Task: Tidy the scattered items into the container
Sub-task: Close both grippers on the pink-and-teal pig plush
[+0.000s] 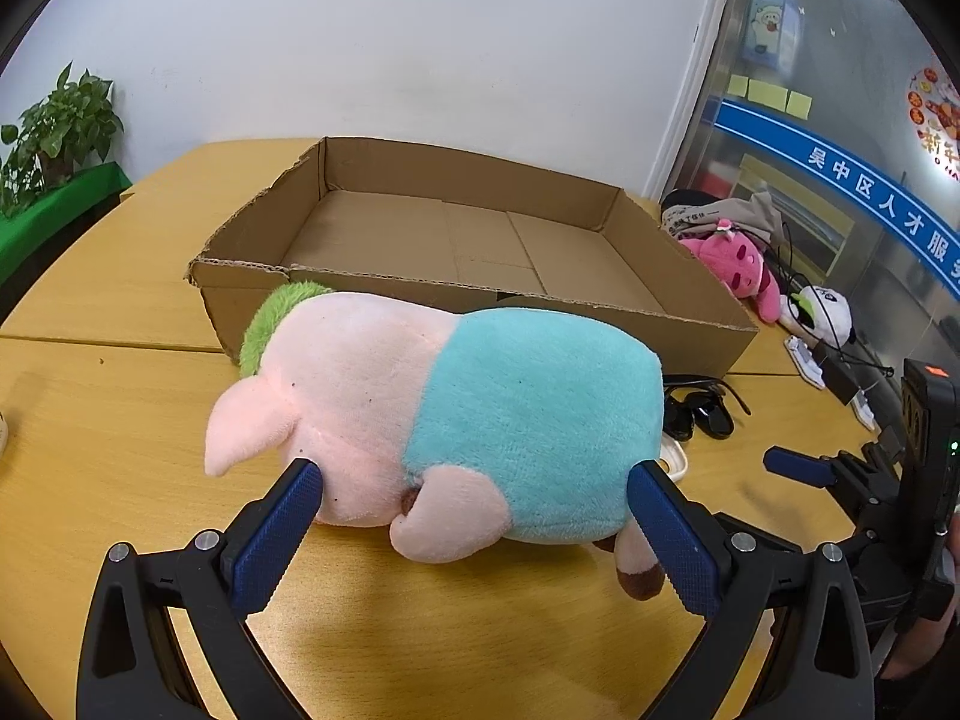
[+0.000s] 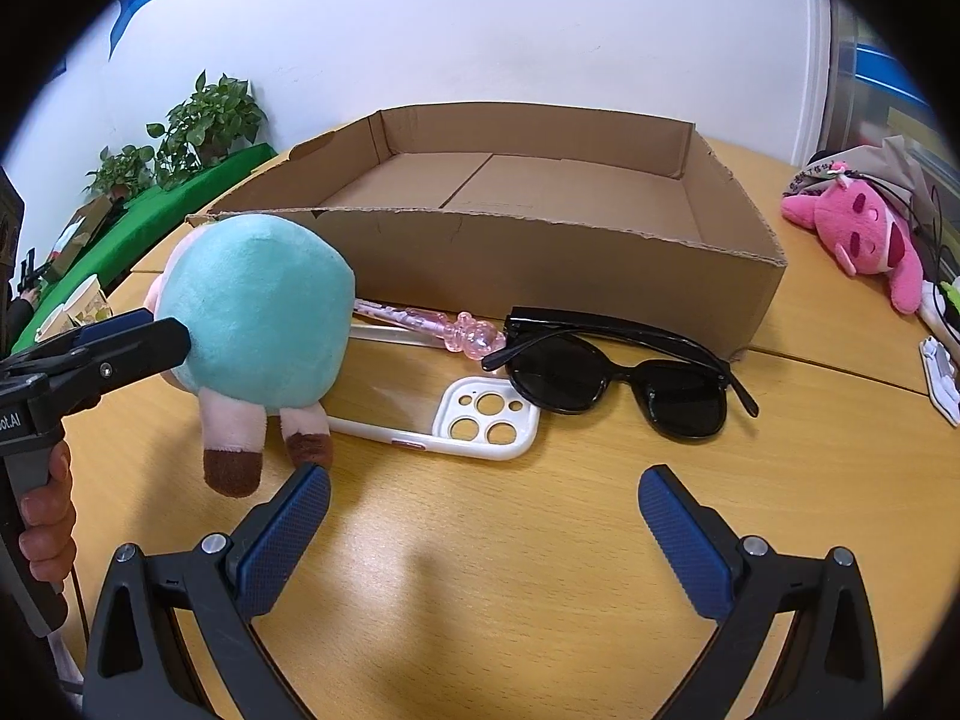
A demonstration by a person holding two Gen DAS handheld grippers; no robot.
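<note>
Left wrist view: the left gripper (image 1: pixel 474 480) fingers squeeze the toy pig (image 1: pixel 438 414). Next it must go up into the box (image 1: pixel 474 300). The right gripper (image 2: pixel 485 495) fingers are apart.

The plush pig (image 1: pixel 432 414) covers most of the sunglasses (image 1: pixel 702 411) at middle right of the left wrist view, and its face is turned away. In the right wrist view it hides one end of the phone case (image 2: pixel 468 414) and pink wand (image 2: pixel 438 327). The white object (image 2: pixel 942 378) at the right edge is cut off.
</note>
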